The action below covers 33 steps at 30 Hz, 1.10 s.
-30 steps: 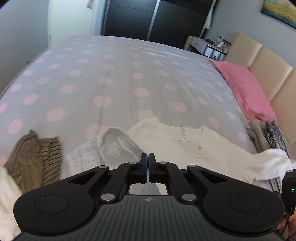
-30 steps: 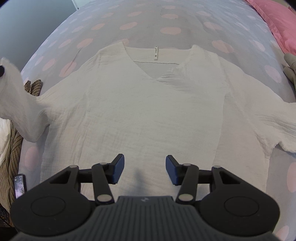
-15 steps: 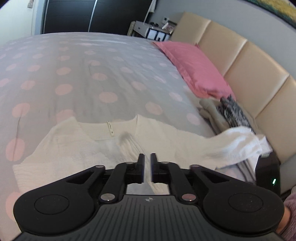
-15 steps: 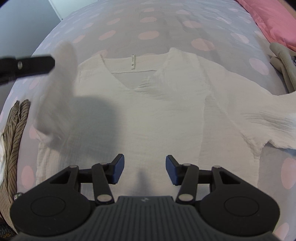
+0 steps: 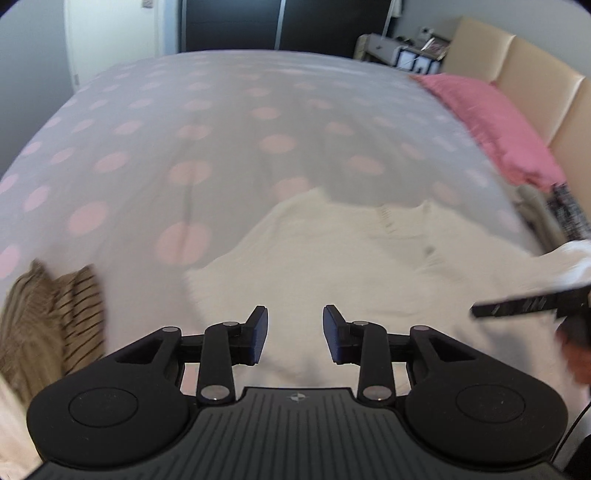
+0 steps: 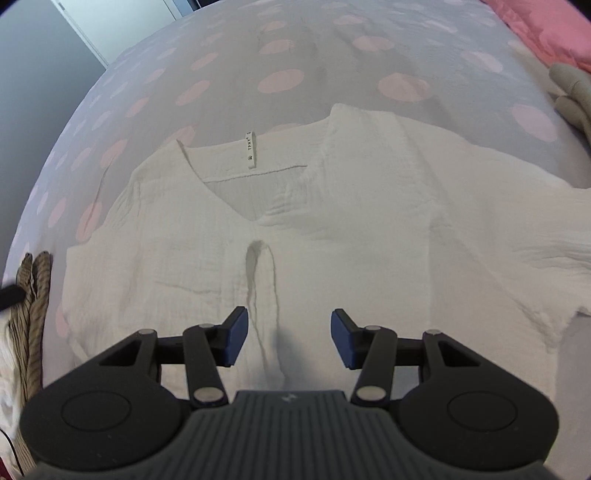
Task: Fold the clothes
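A white crinkled V-neck blouse (image 6: 332,229) lies flat on the grey bed cover with pink dots (image 6: 280,55). Its left sleeve is folded in over the body; its right sleeve (image 6: 546,236) still spreads out to the right. The neck label (image 6: 250,149) points away from me. My right gripper (image 6: 284,330) is open and empty, low over the blouse's lower middle. My left gripper (image 5: 295,334) is open and empty over the blouse's left part (image 5: 332,266). The left wrist view is motion-blurred. The right gripper shows there as a dark bar (image 5: 532,304) at the right edge.
A brown striped garment (image 5: 55,314) lies at the left, also seen in the right wrist view (image 6: 33,295). A pink pillow (image 5: 491,125) and a pile of clothes (image 5: 554,214) lie by the beige headboard (image 5: 535,74). A dark wardrobe (image 5: 277,26) stands beyond the bed.
My left gripper carried the left sleeve over the blouse's body, opened and let it go, then swung back left. The right gripper stayed open and moved slightly closer to the blouse.
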Each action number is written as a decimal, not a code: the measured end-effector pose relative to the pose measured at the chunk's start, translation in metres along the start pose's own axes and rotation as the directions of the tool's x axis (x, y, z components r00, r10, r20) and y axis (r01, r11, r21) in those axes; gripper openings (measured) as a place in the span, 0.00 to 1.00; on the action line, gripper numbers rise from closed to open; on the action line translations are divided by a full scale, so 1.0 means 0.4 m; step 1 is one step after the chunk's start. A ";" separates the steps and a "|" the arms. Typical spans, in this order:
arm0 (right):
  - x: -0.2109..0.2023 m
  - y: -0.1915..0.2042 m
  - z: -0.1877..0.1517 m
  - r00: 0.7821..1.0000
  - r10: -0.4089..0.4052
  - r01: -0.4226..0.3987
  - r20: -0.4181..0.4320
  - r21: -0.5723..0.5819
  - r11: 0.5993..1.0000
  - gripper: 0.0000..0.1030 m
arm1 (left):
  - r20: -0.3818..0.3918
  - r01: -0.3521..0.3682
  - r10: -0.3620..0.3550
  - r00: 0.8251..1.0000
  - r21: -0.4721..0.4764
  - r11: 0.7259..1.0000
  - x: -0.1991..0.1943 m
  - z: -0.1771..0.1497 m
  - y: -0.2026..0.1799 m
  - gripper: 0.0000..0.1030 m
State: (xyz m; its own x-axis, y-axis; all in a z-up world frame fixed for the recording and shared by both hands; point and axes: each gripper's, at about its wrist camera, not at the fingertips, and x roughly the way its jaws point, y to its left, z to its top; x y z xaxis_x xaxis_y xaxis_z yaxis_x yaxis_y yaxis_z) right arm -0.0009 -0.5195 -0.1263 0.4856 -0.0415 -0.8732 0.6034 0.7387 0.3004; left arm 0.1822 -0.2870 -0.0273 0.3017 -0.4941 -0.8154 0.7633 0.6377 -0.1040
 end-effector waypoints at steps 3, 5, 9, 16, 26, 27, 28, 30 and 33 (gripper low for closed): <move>0.042 0.018 0.021 1.000 0.001 -0.001 -0.004 -0.005 1.000 0.52 | -0.048 -0.021 0.022 0.999 0.008 1.000 0.015 -0.054 0.052 0.30; 0.070 0.032 0.030 1.000 -0.020 0.020 0.003 -0.035 0.999 0.53 | -0.076 -0.020 0.024 0.997 0.042 0.999 0.028 -0.091 0.065 0.30; 0.118 0.041 0.040 0.999 -0.046 0.047 0.010 -0.065 0.997 0.53 | -0.111 -0.006 0.026 0.993 0.173 0.985 0.063 -0.142 0.040 0.30; 0.134 0.078 0.052 0.998 -0.044 0.050 0.054 -0.111 0.993 0.32 | -0.065 -0.076 0.100 0.993 0.304 0.950 0.115 -0.156 -0.011 0.30; 0.074 0.063 0.084 0.967 -0.162 0.177 0.198 -0.058 0.983 0.00 | -0.091 -0.098 0.135 0.987 0.328 0.940 0.102 -0.142 -0.020 0.02; 0.073 0.050 0.089 0.968 -0.165 0.175 0.190 -0.033 0.984 0.00 | -0.097 -0.100 0.139 0.985 0.328 0.939 0.101 -0.145 -0.016 0.02; 0.076 0.036 0.093 0.972 -0.159 0.163 0.171 -0.009 0.987 0.00 | -0.104 -0.102 0.144 0.984 0.329 0.939 0.099 -0.149 -0.011 0.02; 0.085 0.017 0.097 0.986 -0.111 0.109 0.125 0.028 0.994 0.06 | -0.109 -0.102 0.143 0.984 0.319 0.942 0.098 -0.153 -0.003 0.02; 0.096 0.020 0.091 0.995 -0.032 0.028 0.096 0.041 0.999 0.33 | -0.107 -0.105 0.147 0.983 0.323 0.941 0.097 -0.155 -0.007 0.02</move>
State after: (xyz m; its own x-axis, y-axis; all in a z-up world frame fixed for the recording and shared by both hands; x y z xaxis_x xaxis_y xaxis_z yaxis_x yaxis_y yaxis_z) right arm 0.0457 -0.5397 -0.1433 0.5245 -0.1293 -0.8415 0.6421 0.7091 0.2913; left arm 0.1564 -0.2715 -0.0940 0.3476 -0.3292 -0.8779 0.8707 0.4608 0.1720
